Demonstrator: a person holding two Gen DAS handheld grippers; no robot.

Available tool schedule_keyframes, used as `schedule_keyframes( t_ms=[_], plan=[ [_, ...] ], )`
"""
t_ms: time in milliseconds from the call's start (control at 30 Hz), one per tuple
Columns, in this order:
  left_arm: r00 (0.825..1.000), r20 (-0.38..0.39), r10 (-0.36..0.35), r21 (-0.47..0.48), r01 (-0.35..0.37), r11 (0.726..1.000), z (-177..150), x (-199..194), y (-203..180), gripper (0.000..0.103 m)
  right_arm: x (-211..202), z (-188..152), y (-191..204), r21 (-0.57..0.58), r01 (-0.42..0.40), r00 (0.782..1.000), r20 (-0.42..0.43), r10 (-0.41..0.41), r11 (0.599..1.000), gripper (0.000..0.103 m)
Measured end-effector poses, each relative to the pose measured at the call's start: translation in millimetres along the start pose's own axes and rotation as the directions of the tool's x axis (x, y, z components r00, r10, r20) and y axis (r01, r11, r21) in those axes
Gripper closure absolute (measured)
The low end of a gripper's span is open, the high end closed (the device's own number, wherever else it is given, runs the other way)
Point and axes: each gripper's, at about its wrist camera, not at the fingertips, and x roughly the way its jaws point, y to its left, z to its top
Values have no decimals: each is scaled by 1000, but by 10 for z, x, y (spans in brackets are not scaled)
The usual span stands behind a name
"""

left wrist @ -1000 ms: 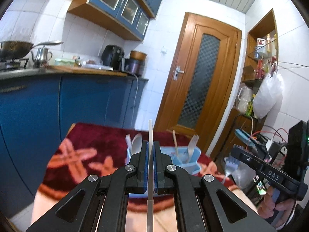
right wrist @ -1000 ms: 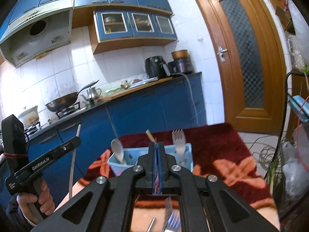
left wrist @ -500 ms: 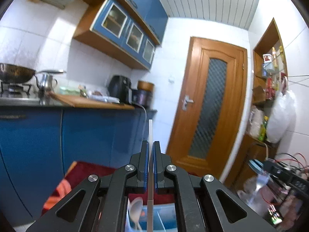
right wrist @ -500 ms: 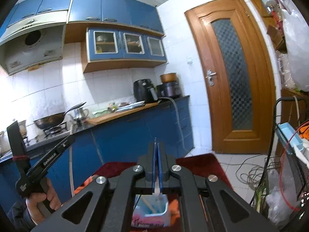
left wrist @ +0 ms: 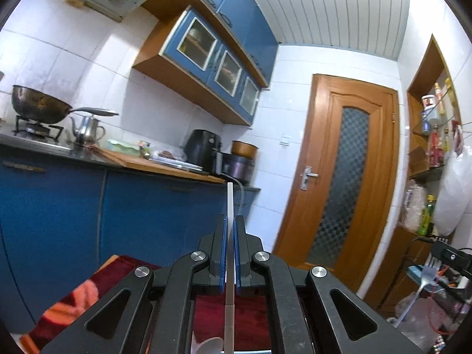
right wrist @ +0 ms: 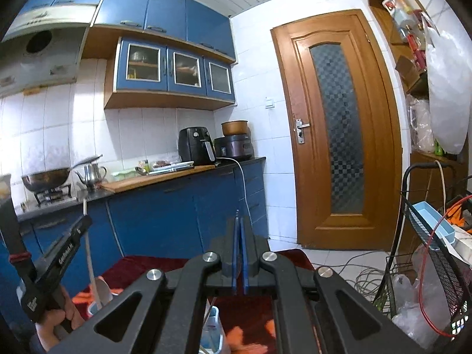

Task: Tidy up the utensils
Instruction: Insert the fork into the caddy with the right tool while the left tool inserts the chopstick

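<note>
Utensils ride upright for dropping into the blue caddy (right wrist: 213, 329): my left hand-held gripper (left wrist: 229, 250) clamps a white spoon handle (left wrist: 229, 206); my right hand-held gripper (right wrist: 239, 253) pinches a fork (left wrist: 427, 274).

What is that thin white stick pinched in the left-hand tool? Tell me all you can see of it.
It is a slim, pale utensil handle, flat and straight, plastic by its look. The left gripper is shut on it, blue pads on both flat sides. It stands nearly upright, its top poking above the fingers. In the right wrist view it runs down to a pale rounded end that looks like a spoon bowl, hanging low by the red patterned cloth.
</note>
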Motion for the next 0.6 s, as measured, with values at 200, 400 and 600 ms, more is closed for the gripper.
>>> schedule_keyframes(
  t_ms=[200,400,600],
  plan=[
    [998,22,64,-3,-64,998,-104,33,40,99,82,-142,115,-68,-4,1000,-21,2,998,99],
    [997,-12,75,38,-74,997,-263,59,-2,99,208,-312,162,-70,-51,993,-107,43,996,97],
    [998,-53,38,46,-35,998,-272,-22,41,99,250,-435,156,-13,-130,976,-178,125,991,92]
  ],
)
